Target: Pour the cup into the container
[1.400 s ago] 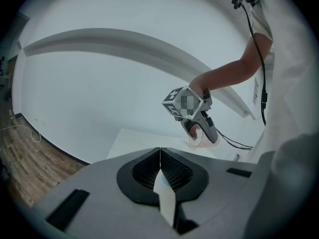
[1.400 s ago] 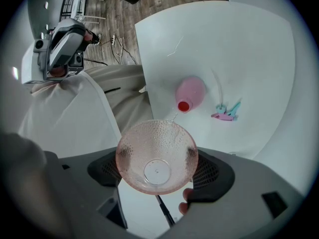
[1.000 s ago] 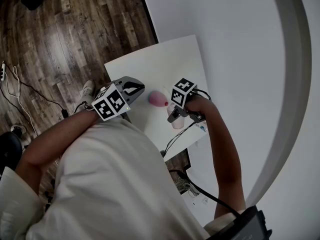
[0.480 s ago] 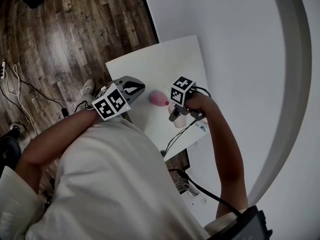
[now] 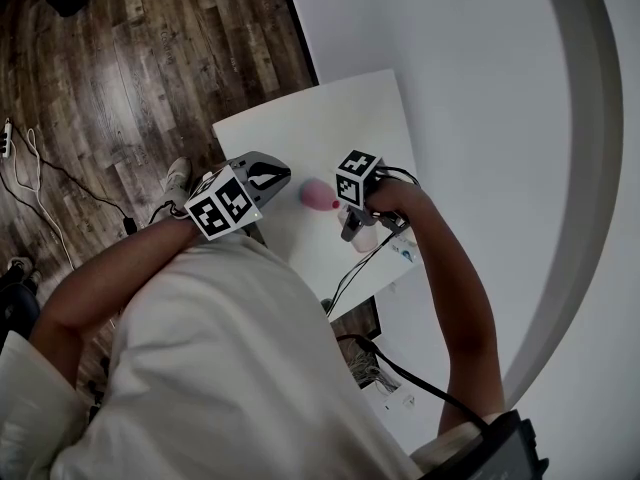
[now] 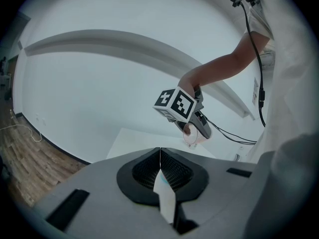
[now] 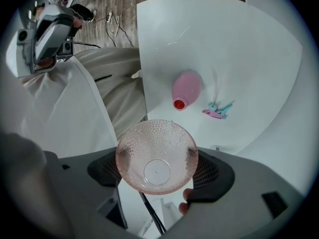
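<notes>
My right gripper [image 7: 157, 169] is shut on a clear pink dimpled cup [image 7: 157, 156], one jaw on each side of its wall. The cup's mouth faces the camera and I see only its bare bottom inside. Beyond it a pink container [image 7: 186, 88] with a red end rests on the white table [image 7: 224, 44], seemingly on its side. In the head view the right gripper [image 5: 354, 230] hangs just right of the container [image 5: 318, 195]. My left gripper [image 6: 160, 156] is shut on nothing; it hovers at the table's near left edge [image 5: 270, 176] and looks at the cup [image 6: 192, 132].
Small pink and teal clips [image 7: 218, 110] lie on the table right of the container. A black cable [image 5: 350, 273] runs from the right gripper over the table's near edge. Wooden floor [image 5: 120, 78] lies to the left, a white wall to the right.
The right gripper has tilted a little with the cup and drifted slightly toward the container. The left gripper has stayed where it was.
</notes>
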The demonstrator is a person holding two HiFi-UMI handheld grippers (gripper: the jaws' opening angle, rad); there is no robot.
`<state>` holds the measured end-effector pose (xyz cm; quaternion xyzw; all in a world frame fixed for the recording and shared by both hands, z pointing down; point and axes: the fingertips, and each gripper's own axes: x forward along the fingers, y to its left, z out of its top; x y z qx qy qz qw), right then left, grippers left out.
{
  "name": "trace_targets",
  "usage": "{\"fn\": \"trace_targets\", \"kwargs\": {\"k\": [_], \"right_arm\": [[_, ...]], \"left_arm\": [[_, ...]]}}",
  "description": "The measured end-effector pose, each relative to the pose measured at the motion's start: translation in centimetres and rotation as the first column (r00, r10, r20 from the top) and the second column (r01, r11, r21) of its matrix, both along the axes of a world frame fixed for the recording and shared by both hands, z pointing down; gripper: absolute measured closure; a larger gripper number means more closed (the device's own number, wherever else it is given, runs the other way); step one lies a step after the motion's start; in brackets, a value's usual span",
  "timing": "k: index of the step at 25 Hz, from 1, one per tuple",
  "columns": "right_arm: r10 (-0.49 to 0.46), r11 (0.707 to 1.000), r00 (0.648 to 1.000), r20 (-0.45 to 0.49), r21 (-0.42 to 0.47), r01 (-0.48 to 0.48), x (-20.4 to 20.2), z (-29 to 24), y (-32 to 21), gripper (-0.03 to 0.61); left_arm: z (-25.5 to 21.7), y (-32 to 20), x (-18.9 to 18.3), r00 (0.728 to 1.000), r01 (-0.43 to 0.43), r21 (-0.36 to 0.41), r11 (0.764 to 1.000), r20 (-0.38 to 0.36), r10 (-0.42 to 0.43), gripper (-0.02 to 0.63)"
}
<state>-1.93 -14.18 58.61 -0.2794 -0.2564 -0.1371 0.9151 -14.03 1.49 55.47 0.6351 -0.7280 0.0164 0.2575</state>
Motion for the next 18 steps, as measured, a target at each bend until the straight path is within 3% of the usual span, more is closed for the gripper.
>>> {"fn": "trace_targets", "kwargs": {"k": [5,10,18], "right_arm": [[-0.021,1.000,1.000,-0.024,0.006,0.021,0.3,0.5,-0.4,0.192],[0.023,1.000,1.000,0.009,-0.016,-0.023,-0.2,0.6,0.2,0.192],[0.230,0.970,0.968,0.101,-0.105,-0.220,-2.5,0.4,0.7,0.192]], "left_arm": [[0.0,-0.1,0.4,1.000,-0.003,-0.010,1.000,0.004,0.003,0.603],[-0.4,0.4,0.1,1.000,-0.006,-0.025,1.000,0.010,0.006,0.603],[-1.4,0.3,-1.0,0.999,-0.034,-0.062,0.997,0.023,0.036,0.603]]}}
